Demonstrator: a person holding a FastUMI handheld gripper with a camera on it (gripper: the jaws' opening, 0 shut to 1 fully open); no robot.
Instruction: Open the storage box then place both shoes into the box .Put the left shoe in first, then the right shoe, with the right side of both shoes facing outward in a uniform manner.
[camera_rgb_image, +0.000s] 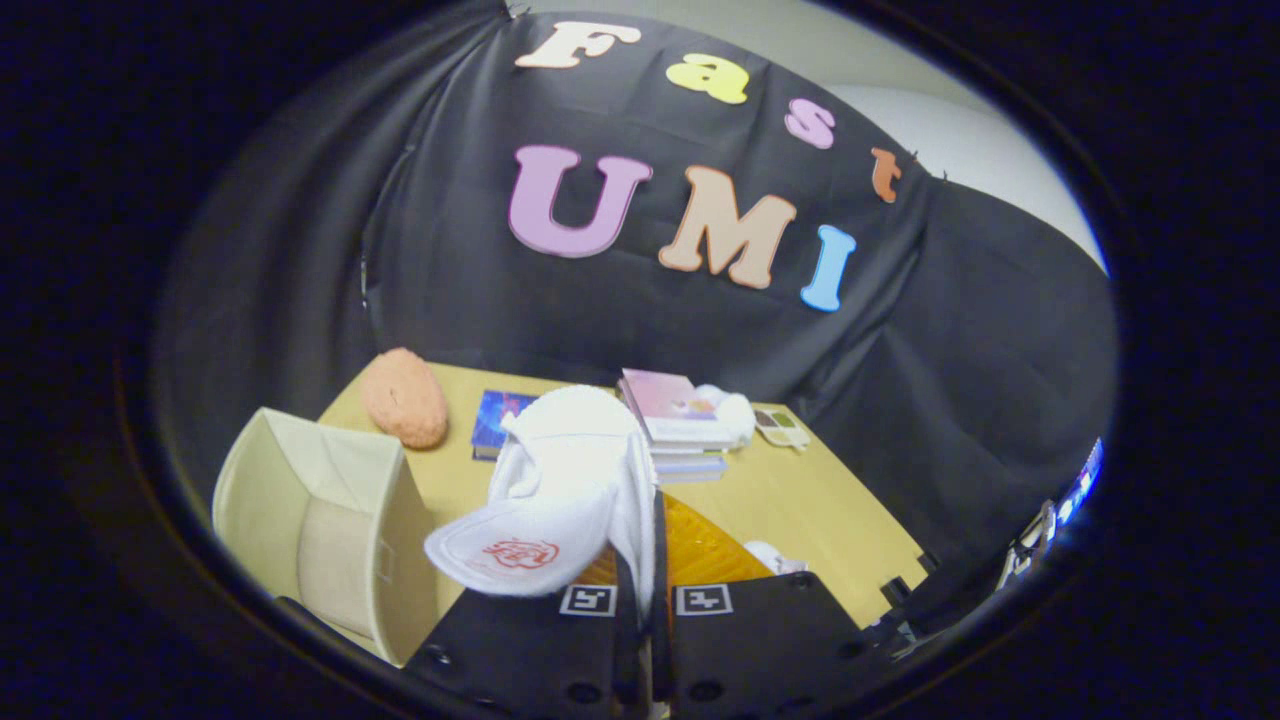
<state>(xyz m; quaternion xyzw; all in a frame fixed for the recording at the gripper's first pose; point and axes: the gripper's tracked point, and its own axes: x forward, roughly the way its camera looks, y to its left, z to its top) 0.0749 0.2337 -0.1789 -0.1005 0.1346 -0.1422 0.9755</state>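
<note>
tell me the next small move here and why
Probably swing left and lower toward the open storage box. The hand-held gripper is shut on a white slipper, lifted above the wooden table, while the box stands open just left of the fingers, so the slipper looks ready to go in.

Before you stands a light wooden table (800, 500). On it rest an open cream storage box (310, 520) at the near left, a pink rounded lump (405, 397) beyond that box, a blue book (495, 420) lying flat beside the lump, a stack of books (675, 425) toward the far edge, a small palette-like tray (782, 428) just right of the stack, and an orange mat (700, 550) just ahead of your gripper's fingers (590, 640).
</note>
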